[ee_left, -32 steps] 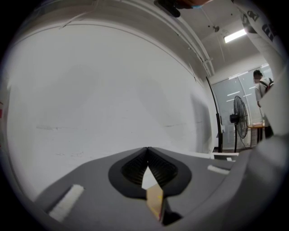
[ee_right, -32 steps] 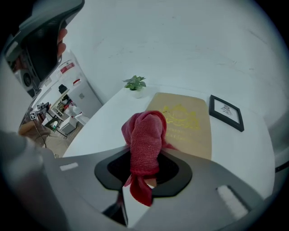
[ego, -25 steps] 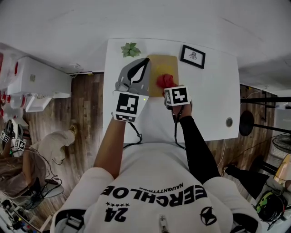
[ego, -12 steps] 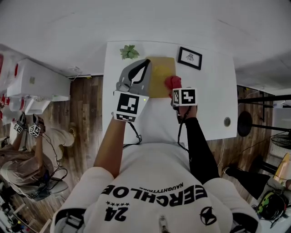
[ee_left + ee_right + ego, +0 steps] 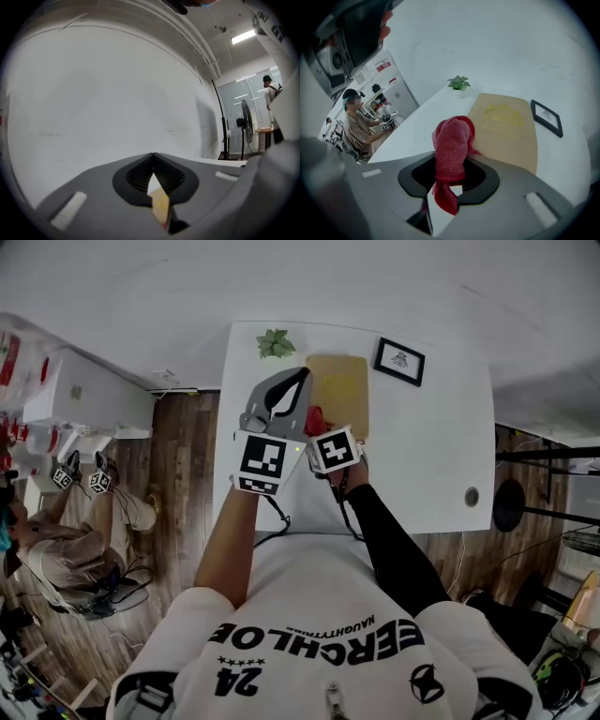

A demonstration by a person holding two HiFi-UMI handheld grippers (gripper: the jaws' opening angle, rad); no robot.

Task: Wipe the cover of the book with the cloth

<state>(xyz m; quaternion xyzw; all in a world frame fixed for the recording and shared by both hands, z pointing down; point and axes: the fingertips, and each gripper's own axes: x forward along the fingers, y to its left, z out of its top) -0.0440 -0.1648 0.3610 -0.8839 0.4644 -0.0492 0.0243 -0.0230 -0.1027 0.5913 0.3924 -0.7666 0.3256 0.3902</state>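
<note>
White table [image 5: 441, 446]: the left gripper [image 5: 298, 379] is clamped on the edge of the book [image 5: 342, 381], steadying it. The right gripper [image 5: 451, 164], clenched on the red cloth [image 5: 452, 140], has swept back across the cover to just beside the left gripper. That completes another wiping pass.

Items counted on 1 table [image 5: 441, 456]:
- Book [image 5: 339, 390]: 1 pc recorded.
- Cloth [image 5: 452, 150], red: 1 pc.
- Potted plant [image 5: 276, 342]: 1.
- Picture frame [image 5: 399, 361]: 1.
- Round grommet [image 5: 472, 496]: 1.

Grippers noted, qty 2: left gripper [image 5: 153, 157], right gripper [image 5: 449, 161]. Standing fan [image 5: 244, 124] in bkgd: 1.
</note>
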